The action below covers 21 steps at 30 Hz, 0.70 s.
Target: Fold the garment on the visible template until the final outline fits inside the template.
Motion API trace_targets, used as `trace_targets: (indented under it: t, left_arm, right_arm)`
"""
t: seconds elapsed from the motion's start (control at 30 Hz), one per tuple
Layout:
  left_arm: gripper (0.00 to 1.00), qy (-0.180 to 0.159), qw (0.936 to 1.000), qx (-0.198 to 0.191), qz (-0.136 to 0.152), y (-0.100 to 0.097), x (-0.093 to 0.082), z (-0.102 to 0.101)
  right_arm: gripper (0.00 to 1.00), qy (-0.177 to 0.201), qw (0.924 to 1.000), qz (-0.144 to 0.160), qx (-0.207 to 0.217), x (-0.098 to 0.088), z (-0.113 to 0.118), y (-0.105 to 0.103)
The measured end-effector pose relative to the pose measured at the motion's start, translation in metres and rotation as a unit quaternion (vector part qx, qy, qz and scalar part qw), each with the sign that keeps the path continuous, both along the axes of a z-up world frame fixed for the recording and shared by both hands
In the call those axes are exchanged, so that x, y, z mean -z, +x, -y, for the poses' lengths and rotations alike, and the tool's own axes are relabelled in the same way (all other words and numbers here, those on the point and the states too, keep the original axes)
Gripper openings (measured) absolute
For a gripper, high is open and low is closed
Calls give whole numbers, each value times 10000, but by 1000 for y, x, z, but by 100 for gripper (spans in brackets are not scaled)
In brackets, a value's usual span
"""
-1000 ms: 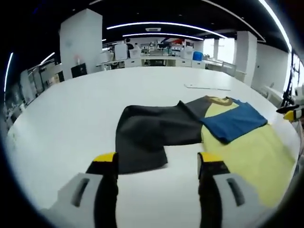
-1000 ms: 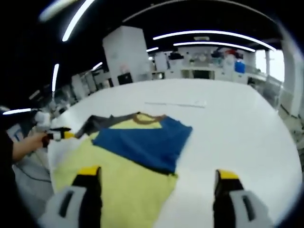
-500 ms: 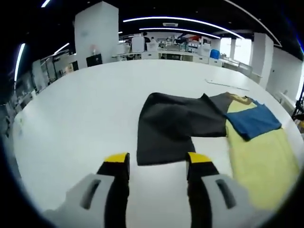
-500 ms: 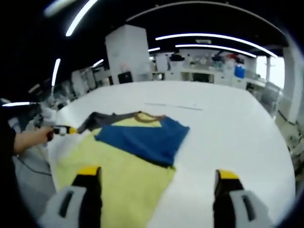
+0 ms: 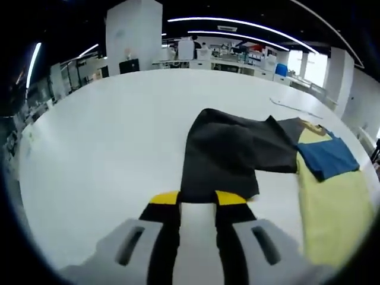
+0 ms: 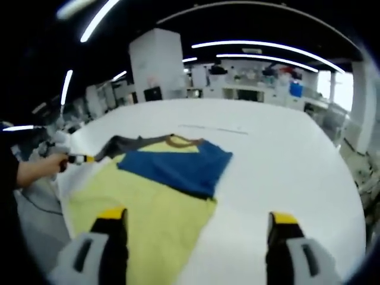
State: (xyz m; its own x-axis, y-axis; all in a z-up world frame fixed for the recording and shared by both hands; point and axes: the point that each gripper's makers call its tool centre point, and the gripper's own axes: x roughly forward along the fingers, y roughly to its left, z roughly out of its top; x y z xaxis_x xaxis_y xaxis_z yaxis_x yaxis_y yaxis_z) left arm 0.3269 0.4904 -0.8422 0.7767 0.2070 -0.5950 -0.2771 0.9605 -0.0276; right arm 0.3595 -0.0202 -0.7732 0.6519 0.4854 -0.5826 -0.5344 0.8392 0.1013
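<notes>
A T-shirt lies flat on the white table (image 5: 107, 136). Its body is yellow (image 6: 142, 202) (image 5: 329, 214), with a brown collar (image 6: 177, 141). The blue sleeve (image 6: 178, 166) (image 5: 329, 157) is folded over the chest, and the dark grey sleeve (image 5: 231, 151) spreads out to the side. My left gripper (image 5: 197, 198) has its yellow-tipped jaws narrowed to a small gap right at the grey sleeve's near hem; white table shows between them. The left gripper (image 6: 76, 158) also appears in the right gripper view, in a person's hand (image 6: 41, 169). My right gripper (image 6: 198, 216) stands wide open above the yellow body's edge.
A thin flat white strip (image 6: 208, 129) (image 5: 294, 108) lies on the table beyond the collar. Desks, shelves and a white pillar (image 5: 133, 35) stand far behind. Bare table surface stretches left of the grey sleeve and right of the blue sleeve.
My left gripper's jaws have drawn much closer together as it moved in on the grey sleeve's hem. The right gripper stays wide open and has barely shifted.
</notes>
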Motion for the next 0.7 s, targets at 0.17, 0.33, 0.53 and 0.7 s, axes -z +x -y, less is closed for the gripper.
trace_targets:
  t: [0.17,0.33,0.53,0.7]
  left_arm:
    - [18,-14,10000,-52,7,2,1,-1]
    - [12,-188,9995,-243,-42,5,3,-10]
    - [0,-505,9979,-413,23,0,0,-5]
    - [0,-370,9991,-219,-24,1,-2,-1]
  right_arm:
    - [99,46,10000,18,1,-2,-1,-1]
    - [98,21,10000,5,17,-1,1,-2]
    - [98,18,10000,14,41,-1,2,-2]
    - [97,30,10000,22,49,-1,1,-2]
